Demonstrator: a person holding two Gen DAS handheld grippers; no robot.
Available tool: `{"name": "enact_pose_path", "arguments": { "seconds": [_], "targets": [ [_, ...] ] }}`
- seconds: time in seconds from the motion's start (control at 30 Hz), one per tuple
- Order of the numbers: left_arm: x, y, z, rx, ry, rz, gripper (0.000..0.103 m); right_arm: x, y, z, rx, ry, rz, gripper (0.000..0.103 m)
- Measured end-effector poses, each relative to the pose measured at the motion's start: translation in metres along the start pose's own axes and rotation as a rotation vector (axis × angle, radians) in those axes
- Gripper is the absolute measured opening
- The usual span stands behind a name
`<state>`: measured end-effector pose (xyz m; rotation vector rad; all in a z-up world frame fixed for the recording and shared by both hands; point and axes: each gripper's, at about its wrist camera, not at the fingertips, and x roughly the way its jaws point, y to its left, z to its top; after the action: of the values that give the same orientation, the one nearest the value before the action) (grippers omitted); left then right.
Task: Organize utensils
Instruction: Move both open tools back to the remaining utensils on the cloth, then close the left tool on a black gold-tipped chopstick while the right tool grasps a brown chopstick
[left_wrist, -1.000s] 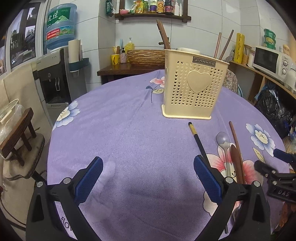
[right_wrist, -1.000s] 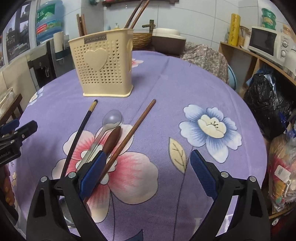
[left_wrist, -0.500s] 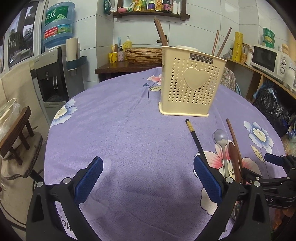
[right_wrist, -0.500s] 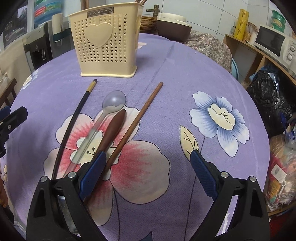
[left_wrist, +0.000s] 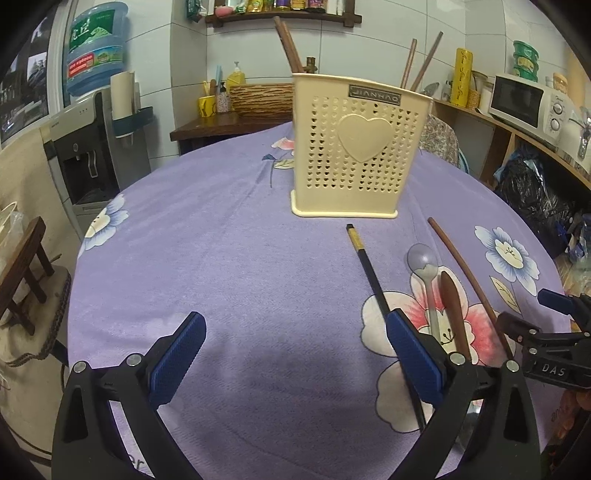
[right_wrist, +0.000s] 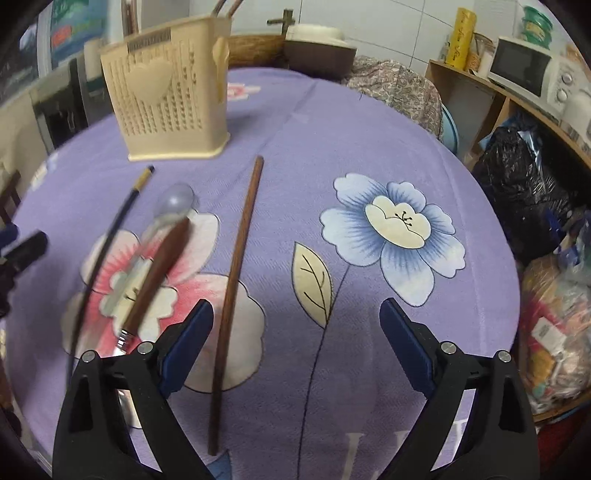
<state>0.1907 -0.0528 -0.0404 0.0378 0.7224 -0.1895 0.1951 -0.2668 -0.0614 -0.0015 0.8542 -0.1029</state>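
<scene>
We see a round table under a purple tablecloth printed with flowers, and it fills most of both views. Toward its far side stands a cream plastic holder with heart-shaped holes and a raised heart on its front; it is upright, and several brown sticks poke out of its top.

Our left gripper hangs low over the near part of the cloth with its jaws spread wide and nothing between the blue pads. Our right gripper is likewise released, its jaws wide apart over the cloth; its tip also shows at the right edge of the left view.

The loose utensils lie on the cloth in front of the holder, on and around a pink flower, all pointing roughly toward the holder. A long brown chopstick lies farthest right, and in the right view its near end runs between the right gripper's pads, close to the left pad; we cannot tell whether they touch. A black chopstick with a gold band lies farthest left, passing behind the left gripper's right pad. Between them lie a grey spoon and a utensil with a dark wooden handle, side by side; the handle's tip overlaps the spoon in the right view.
</scene>
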Motion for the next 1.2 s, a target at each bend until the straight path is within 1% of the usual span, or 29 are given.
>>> {"name": "enact_pose_path", "arguments": {
  "seconds": [0.03, 0.07, 0.13, 0.17, 0.2, 0.23, 0.27, 0.33, 0.37, 0.5, 0.6, 0.7, 0.8, 0.9, 0.93, 0.97, 1.0, 1.03, 1.1, 1.13, 1.2],
  "targets": [
    [0.002, -0.003, 0.002, 0.005, 0.006, -0.005, 0.089, -0.002, 0.0, 0.0, 0.003, -0.017, -0.001, 0.091],
    [0.005, -0.006, 0.004, 0.009, 0.017, -0.017, 0.087, -0.002, 0.001, 0.001, 0.007, -0.025, -0.003, 0.091],
    [0.01, -0.014, 0.01, 0.019, 0.038, -0.057, 0.076, -0.005, -0.002, 0.003, 0.034, -0.047, 0.021, 0.091],
    [0.013, -0.018, 0.014, 0.027, 0.043, -0.065, 0.074, -0.005, -0.004, 0.004, 0.047, -0.051, 0.031, 0.091],
    [0.016, -0.023, 0.017, 0.035, 0.044, -0.066, 0.069, -0.005, -0.004, 0.004, 0.052, -0.052, 0.036, 0.091],
    [0.019, -0.026, 0.02, 0.039, 0.052, -0.071, 0.063, -0.006, -0.004, 0.005, 0.053, -0.054, 0.038, 0.091],
    [0.026, -0.029, 0.024, 0.033, 0.073, -0.089, 0.059, -0.005, -0.004, 0.006, 0.05, -0.054, 0.037, 0.091],
    [0.037, -0.031, 0.031, 0.005, 0.11, -0.121, 0.047, -0.005, -0.004, 0.005, 0.044, -0.056, 0.038, 0.091],
    [0.045, -0.033, 0.036, -0.011, 0.13, -0.133, 0.045, -0.006, -0.005, 0.005, 0.045, -0.058, 0.039, 0.091],
    [0.068, -0.043, 0.048, -0.008, 0.166, -0.123, 0.034, -0.007, -0.01, 0.004, 0.061, -0.064, 0.044, 0.091],
    [0.084, -0.046, 0.053, -0.018, 0.201, -0.119, 0.028, -0.007, -0.011, 0.003, 0.059, -0.065, 0.045, 0.091],
    [0.091, -0.052, 0.057, 0.003, 0.196, -0.087, 0.025, -0.008, -0.011, 0.004, 0.052, -0.07, 0.046, 0.091],
    [0.094, -0.054, 0.061, 0.009, 0.203, -0.088, 0.023, -0.007, -0.01, 0.006, 0.054, -0.072, 0.055, 0.091],
    [0.098, -0.056, 0.062, 0.031, 0.206, -0.061, 0.012, -0.002, -0.01, 0.012, 0.054, -0.074, 0.079, 0.091],
    [0.099, -0.055, 0.062, 0.034, 0.205, -0.06, 0.01, -0.001, -0.01, 0.014, 0.053, -0.076, 0.089, 0.091],
    [0.099, -0.054, 0.063, 0.029, 0.207, -0.069, 0.01, 0.002, -0.009, 0.017, 0.052, -0.077, 0.102, 0.088],
    [0.099, -0.052, 0.064, 0.023, 0.209, -0.076, 0.01, 0.006, -0.008, 0.022, 0.05, -0.074, 0.123, 0.082],
    [0.099, -0.051, 0.063, 0.021, 0.21, -0.08, 0.01, 0.011, -0.007, 0.027, 0.048, -0.066, 0.143, 0.079],
    [0.097, -0.051, 0.062, 0.035, 0.208, -0.075, 0.01, 0.021, -0.003, 0.038, 0.036, -0.048, 0.163, 0.065],
    [0.096, -0.051, 0.061, 0.038, 0.208, -0.072, 0.01, 0.027, -0.001, 0.044, 0.029, -0.041, 0.174, 0.062],
    [0.094, -0.045, 0.06, 0.03, 0.208, -0.081, 0.009, 0.039, 0.003, 0.057, 0.019, -0.02, 0.185, 0.048]
  ]
}}
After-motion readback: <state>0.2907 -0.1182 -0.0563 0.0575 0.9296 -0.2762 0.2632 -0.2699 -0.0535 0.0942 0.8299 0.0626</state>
